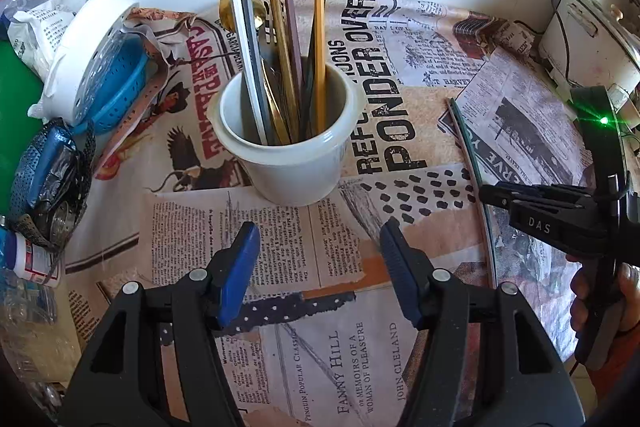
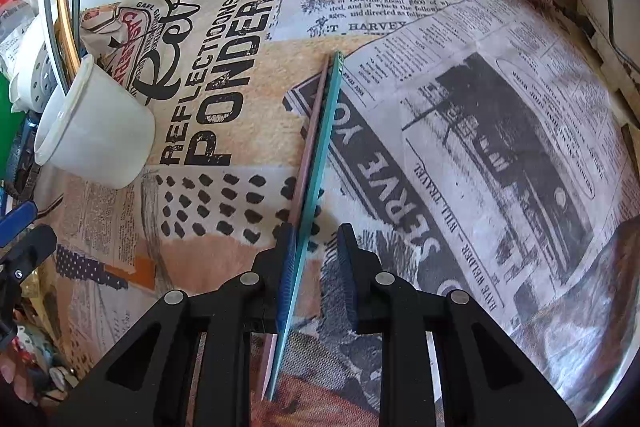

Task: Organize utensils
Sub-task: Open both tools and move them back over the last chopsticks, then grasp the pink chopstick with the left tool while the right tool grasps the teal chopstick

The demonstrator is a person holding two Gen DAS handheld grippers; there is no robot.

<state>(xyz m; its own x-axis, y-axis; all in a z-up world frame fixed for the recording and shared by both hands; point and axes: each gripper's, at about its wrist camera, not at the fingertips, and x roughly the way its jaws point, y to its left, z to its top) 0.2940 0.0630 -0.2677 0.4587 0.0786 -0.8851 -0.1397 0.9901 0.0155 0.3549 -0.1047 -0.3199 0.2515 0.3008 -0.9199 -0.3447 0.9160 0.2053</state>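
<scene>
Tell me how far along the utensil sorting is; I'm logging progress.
Mostly done: the white ceramic cup already holds several upright chopsticks and a gold spoon. In hand: the open right gripper straddles the teal chopstick, touching one finger, ungripped. Left: that and the pink chopstick beside it on the newspaper-print tablecloth. The left gripper is open, empty.

A white cup (image 1: 292,163) stands upright holding several chopsticks (image 1: 280,27); a teal chopstick (image 2: 320,155) and pink chopstick (image 2: 310,139) lie side by side on the cloth.

Chopsticks (image 1: 280,27) stand in the cup (image 1: 288,163); two chopsticks (image 2: 320,131) lie right of it.
</scene>
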